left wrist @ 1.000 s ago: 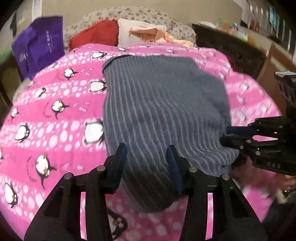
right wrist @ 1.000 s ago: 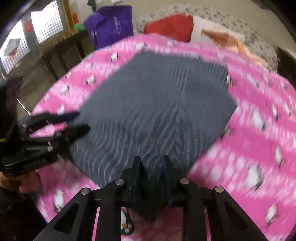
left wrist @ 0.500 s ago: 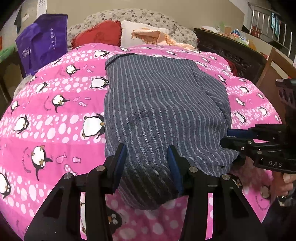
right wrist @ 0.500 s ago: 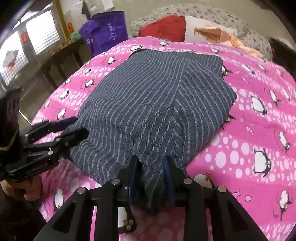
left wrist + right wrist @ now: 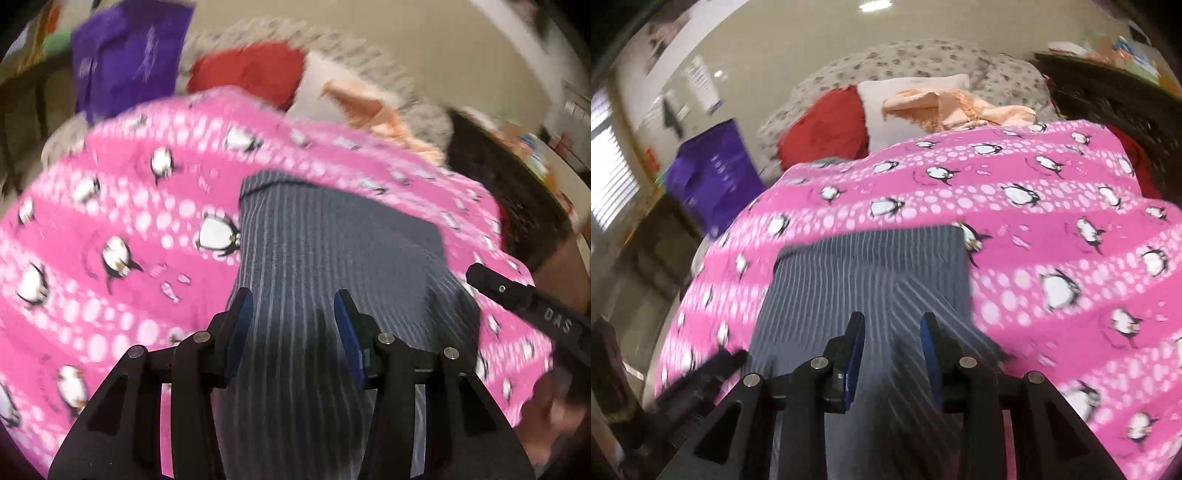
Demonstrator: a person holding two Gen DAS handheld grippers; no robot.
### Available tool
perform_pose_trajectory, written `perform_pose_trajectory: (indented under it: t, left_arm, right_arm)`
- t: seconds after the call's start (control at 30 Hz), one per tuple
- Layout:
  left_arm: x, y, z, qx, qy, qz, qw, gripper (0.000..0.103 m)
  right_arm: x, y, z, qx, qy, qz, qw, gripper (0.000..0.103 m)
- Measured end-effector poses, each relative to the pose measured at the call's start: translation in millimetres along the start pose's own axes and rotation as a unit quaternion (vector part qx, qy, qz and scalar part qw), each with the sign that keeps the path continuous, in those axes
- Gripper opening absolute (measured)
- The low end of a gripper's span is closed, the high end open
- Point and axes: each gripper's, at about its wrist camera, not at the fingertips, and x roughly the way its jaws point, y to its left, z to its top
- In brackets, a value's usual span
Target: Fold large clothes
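A grey striped garment (image 5: 332,229) lies on a pink penguin bedspread (image 5: 110,221). Its near edge rises off the bed into both grippers. In the left wrist view my left gripper (image 5: 291,299) is shut on a thick bunch of that cloth. The right gripper's black fingers (image 5: 495,286) reach in from the right edge of that view. In the right wrist view my right gripper (image 5: 892,319) holds the garment (image 5: 868,258) between its blue pads, with the bedspread (image 5: 1052,206) beyond. The left gripper's fingers (image 5: 713,365) show as a dark blur at lower left.
At the head of the bed are a red cushion (image 5: 823,129), a white pillow and a peach cloth (image 5: 953,107). A purple bag (image 5: 125,62) stands at the left, dark wooden furniture (image 5: 498,177) at the right. A hand (image 5: 546,398) shows at lower right.
Both grippers have risen and rolled, lifting the garment's near edge off the bed. Less of the garment lies flat, and more of the wall shows. The right jaws stand slightly wider.
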Motion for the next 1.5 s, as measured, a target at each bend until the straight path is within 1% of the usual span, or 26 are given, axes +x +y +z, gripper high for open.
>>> perform_pose_trajectory:
  t: [0.03,0.07,0.1,0.17,0.23,0.27,0.33,0.4,0.43,0.47,0.53,0.57,0.6,0.67,0.7,0.73,0.8,0.83,0.9,0.93,1.0,1.07,1.13,1.23,1.3,1.5]
  left_arm:
    - [9.6,-2.0,-1.3,0.001,0.005,0.007,1.0,0.045]
    - [17.3,-3.3,-5.2,0.004,0.015,0.015,0.9998,0.045]
    - [22.3,-3.1,-9.9,0.01,0.02,0.021,0.9995,0.046]
    - [28.2,0.1,-19.1,0.014,0.022,0.022,0.9994,0.046]
    - [28.2,3.2,-26.7,0.008,0.011,0.011,0.9998,0.046]
    - [26.5,0.7,-31.3,0.014,-0.002,0.017,0.9998,0.047]
    - [26.7,-5.5,-35.0,0.029,-0.017,0.031,0.999,0.048]
    - [27.0,-11.7,-36.8,0.039,-0.022,0.042,0.9981,0.053]
    - [28.8,-13.4,-36.0,0.044,-0.019,0.041,0.998,0.058]
    - [30.4,-14.7,-35.8,0.05,-0.014,0.039,0.9979,0.064]
    - [35.4,-16.6,-32.0,0.062,-0.001,0.037,0.9974,0.07]
    - [36.1,-17.6,-30.6,0.067,0.006,0.037,0.9971,0.071]
    - [35.4,-17.5,-27.9,0.073,0.02,0.038,0.9964,0.071]
    - [28.2,-17.6,-25.8,0.083,0.042,0.041,0.9949,0.071]
    - [19.9,-17.2,-26.2,0.089,0.05,0.056,0.9932,0.072]
    - [9.2,-18.3,-29.5,0.095,0.049,0.066,0.9921,0.072]
    - [-20.1,-22.5,-40.5,0.113,0.033,0.075,0.9902,0.072]
    - [-32.9,-25.3,-46.3,0.123,0.022,0.081,0.9888,0.072]
    - [-57.7,-33.6,-60.5,0.145,0.003,0.1,0.9843,0.073]
    - [-64.7,-36.5,-65.9,0.151,0.0,0.108,0.9825,0.078]
    - [-78.6,-41.8,-76.8,0.154,-0.011,0.121,0.9806,0.081]
    - [-85.6,-44.8,-83.2,0.144,-0.008,0.126,0.9814,0.082]
    - [-90.0,-46.4,-86.7,0.12,0.012,0.114,0.9861,0.082]
    - [-96.4,-48.7,-88.8,0.097,0.029,0.066,0.9926,0.082]
    - [-100.4,-52.8,-88.4,0.097,0.028,0.063,0.9929,0.082]
    - [-105.4,-57.7,-87.9,0.095,0.036,0.062,0.9929,0.082]
  right_arm:
    - [11.8,4.5,2.3,0.001,0.001,-0.008,1.0,0.03]
    - [26.0,6.8,2.6,0.002,0.01,-0.007,1.0,0.03]
    - [39.4,6.7,1.1,-0.004,0.02,-0.017,1.0,0.03]
    - [64.5,3.2,-9.3,-0.014,0.037,-0.04,0.998,0.03]
    - [78.8,-5.2,-23.9,-0.016,0.04,-0.038,0.998,0.031]
    - [77.9,-7.5,-28.3,-0.017,0.022,-0.033,0.999,0.032]
    - [79.0,-7.3,-27.9,-0.018,0.022,-0.033,0.999,0.033]
    - [81.6,-4.2,-27.1,-0.028,0.026,-0.04,0.998,0.035]
    - [81.9,-3.0,-26.7,-0.031,0.027,-0.042,0.998,0.035]
    - [82.1,-5.3,-27.8,-0.03,0.027,-0.041,0.998,0.036]
    - [83.4,-9.7,-25.8,-0.026,0.038,-0.033,0.998,0.038]
    - [80.7,-12.2,-26.0,-0.028,0.05,-0.025,0.998,0.039]
    - [72.5,-13.8,-24.9,-0.033,0.058,-0.023,0.998,0.039]
    - [42.7,-16.4,-25.0,-0.043,0.042,-0.035,0.998,0.039]
    - [26.6,-18.1,-26.3,-0.051,0.032,-0.036,0.998,0.039]
    - [9.8,-20.5,-28.9,-0.061,0.023,-0.034,0.997,0.039]
    - [-28.1,-26.5,-39.7,-0.085,0.01,-0.031,0.996,0.039]
    - [-49.2,-29.2,-49.7,-0.105,0.005,-0.03,0.994,0.041]
    - [-74.1,-33.0,-66.3,-0.127,0.005,-0.04,0.991,0.047]
    - [-85.3,-35.6,-75.0,-0.134,0.005,-0.045,0.99,0.048]
    - [-106.1,-39.6,-93.3,-0.142,0.003,-0.045,0.989,0.049]
    - [-118.6,-42.3,-104.8,-0.14,0.009,-0.042,0.989,0.049]
    - [-124.5,-45.1,-114.0,-0.138,0.018,-0.044,0.989,0.049]
    - [-130.1,-49.7,-121.2,-0.125,0.018,-0.041,0.991,0.049]
    - [-133.6,-50.7,-122.0,-0.117,0.014,-0.041,0.992,0.049]
    - [-141.7,-44.4,-120.5,-0.126,0.003,-0.04,0.991,0.049]
